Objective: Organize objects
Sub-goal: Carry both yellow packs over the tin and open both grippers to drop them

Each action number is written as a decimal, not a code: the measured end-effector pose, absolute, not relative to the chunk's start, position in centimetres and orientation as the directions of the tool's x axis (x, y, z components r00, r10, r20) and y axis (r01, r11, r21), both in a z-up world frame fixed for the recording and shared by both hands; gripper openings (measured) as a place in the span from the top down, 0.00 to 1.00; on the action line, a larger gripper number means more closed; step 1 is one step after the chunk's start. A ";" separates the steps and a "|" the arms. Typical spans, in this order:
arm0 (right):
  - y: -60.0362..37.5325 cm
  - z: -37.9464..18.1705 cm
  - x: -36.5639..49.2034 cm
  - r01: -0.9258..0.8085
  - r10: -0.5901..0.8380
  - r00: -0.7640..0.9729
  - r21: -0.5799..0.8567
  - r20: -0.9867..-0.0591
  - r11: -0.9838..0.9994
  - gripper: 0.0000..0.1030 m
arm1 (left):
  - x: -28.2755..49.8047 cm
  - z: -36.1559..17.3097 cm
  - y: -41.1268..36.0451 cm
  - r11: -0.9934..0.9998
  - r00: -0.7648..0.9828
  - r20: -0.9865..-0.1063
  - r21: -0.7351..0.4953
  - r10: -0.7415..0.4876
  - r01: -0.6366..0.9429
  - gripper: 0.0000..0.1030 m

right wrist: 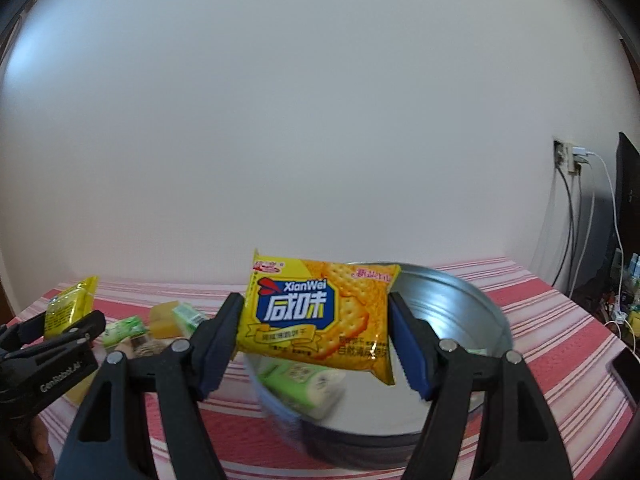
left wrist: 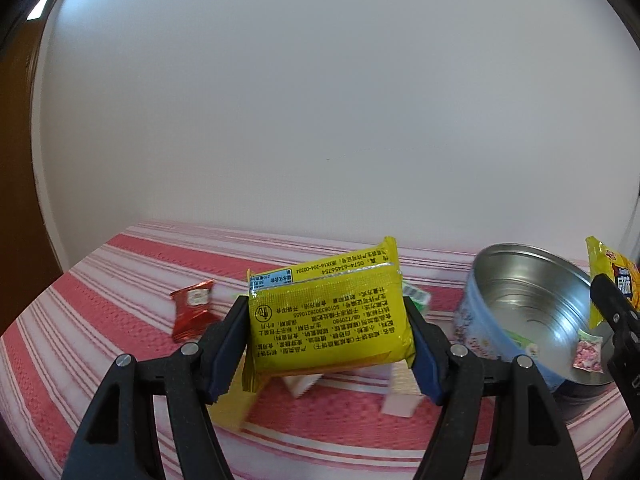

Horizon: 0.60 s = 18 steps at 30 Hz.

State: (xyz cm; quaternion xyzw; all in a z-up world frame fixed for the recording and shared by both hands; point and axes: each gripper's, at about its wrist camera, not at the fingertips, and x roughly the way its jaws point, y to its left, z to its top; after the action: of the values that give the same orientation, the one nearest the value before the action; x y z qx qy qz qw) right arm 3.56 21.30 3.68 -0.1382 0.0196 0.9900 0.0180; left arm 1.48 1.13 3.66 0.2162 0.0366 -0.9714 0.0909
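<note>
Two yellow cracker packets are each pinched between a gripper's blue pads and held up off the red-and-white striped tabletop [left wrist: 100,320]: the left gripper [left wrist: 326,326] clamps one packet [left wrist: 328,320] with its printed back to the camera, above small wrapped snacks, among them a red sachet [left wrist: 191,314] lying to its left. The right gripper [right wrist: 314,330] clamps the other packet [right wrist: 320,312], front label showing, directly over the open metal tin [right wrist: 460,320], where a green-and-white snack pack [right wrist: 308,386] already lies inside.
</note>
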 end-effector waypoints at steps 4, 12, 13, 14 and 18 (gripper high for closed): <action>22.8 3.5 3.3 -0.071 0.060 -0.960 0.032 -0.272 -0.997 0.30 | 1.1 3.7 2.6 -0.986 -0.894 -0.425 -0.024 -0.142 0.167 0.29; 25.4 3.5 1.3 -0.135 0.119 -0.954 0.039 -0.274 -0.990 0.30 | 0.5 4.1 6.0 -0.994 -0.906 -0.414 -0.009 -0.095 0.108 0.29; 25.7 3.6 1.1 -0.140 0.123 -0.954 0.042 -0.275 -0.989 0.30 | 0.5 4.1 6.3 -0.995 -0.907 -0.412 -0.009 -0.089 0.102 0.29; 25.9 3.6 0.9 -0.146 0.129 -0.953 0.045 -0.275 -0.988 0.30 | 0.4 4.2 6.7 -0.995 -0.908 -0.411 -0.009 -0.083 0.095 0.29; 26.7 4.0 1.1 -0.163 0.146 -0.952 0.044 -0.270 -0.986 0.30 | -0.2 4.5 8.1 -0.997 -0.911 -0.407 -0.015 -0.059 0.071 0.29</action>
State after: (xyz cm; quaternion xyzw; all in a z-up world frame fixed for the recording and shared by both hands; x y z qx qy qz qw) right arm 1.09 26.75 4.00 -0.1339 0.0329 0.9873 0.0782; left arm -0.16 8.11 4.54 0.2078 0.0146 -0.9775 0.0331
